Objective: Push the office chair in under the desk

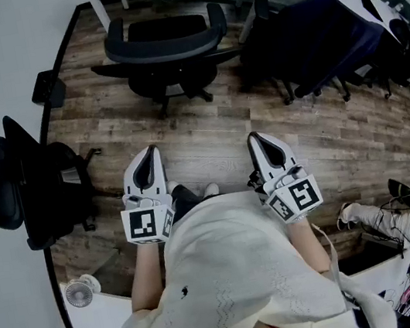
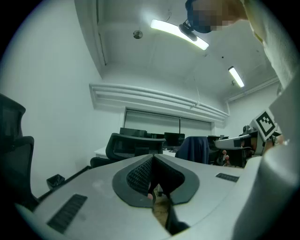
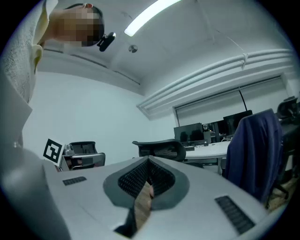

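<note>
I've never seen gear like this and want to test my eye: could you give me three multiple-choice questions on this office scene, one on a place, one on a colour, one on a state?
1. In the head view, on which side of the black office chair straight ahead does the chair with a garment draped over it stand?
A) picture's left
B) picture's right
C) behind the person

2. What colour is the draped garment?
A) dark blue
B) red
C) yellow

3. How do the left gripper's jaws stand?
A) wide apart
B) clamped on a chair back
C) together, empty

1 B: it stands nearer that view's right edge.
2 A: both gripper views show it dark blue.
3 C: the left gripper view shows them meeting, nothing between.
</note>
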Available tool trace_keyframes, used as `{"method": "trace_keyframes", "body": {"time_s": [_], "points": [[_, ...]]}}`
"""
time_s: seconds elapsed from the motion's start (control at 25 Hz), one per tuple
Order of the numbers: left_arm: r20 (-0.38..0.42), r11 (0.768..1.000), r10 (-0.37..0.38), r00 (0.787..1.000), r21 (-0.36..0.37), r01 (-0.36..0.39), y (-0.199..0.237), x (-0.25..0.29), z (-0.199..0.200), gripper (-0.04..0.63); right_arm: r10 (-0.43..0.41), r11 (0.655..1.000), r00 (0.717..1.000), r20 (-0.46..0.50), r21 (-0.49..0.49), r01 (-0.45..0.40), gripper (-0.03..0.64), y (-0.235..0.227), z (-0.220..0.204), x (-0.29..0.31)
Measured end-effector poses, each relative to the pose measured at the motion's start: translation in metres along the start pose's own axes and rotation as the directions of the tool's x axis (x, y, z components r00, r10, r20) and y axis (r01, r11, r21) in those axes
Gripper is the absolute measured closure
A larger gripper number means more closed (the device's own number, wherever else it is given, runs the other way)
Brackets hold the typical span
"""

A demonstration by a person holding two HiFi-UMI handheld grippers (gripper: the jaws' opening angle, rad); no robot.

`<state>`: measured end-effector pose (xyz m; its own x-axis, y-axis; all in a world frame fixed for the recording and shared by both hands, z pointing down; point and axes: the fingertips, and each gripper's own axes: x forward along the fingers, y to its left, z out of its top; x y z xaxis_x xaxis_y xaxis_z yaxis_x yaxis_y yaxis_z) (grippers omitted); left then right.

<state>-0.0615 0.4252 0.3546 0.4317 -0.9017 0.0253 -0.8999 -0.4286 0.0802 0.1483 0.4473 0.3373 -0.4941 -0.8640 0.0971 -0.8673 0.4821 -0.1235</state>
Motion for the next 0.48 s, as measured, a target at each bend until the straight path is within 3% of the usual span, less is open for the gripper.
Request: {"method": "trace_keyframes", "body": {"time_s": [0.2, 0.48], "points": [[0.028, 1.000, 0.011, 1.000, 0.004, -0.012, -0.0026, 0.0089, 0.0073, 0.581, 0.017, 0.999, 1.000, -0.002, -0.028, -0.017, 0.617, -0.0067, 0.0060, 0.0062], [0.008, 1.000, 0.028, 1.000, 0.009, -0.028, -0.0018, 0.0047, 0.0029, 0.581, 0.036, 0.999, 0.999, 0.000, -0.028, -0.036, 0.617, -0.0061, 0.0068, 0.0108]]}}
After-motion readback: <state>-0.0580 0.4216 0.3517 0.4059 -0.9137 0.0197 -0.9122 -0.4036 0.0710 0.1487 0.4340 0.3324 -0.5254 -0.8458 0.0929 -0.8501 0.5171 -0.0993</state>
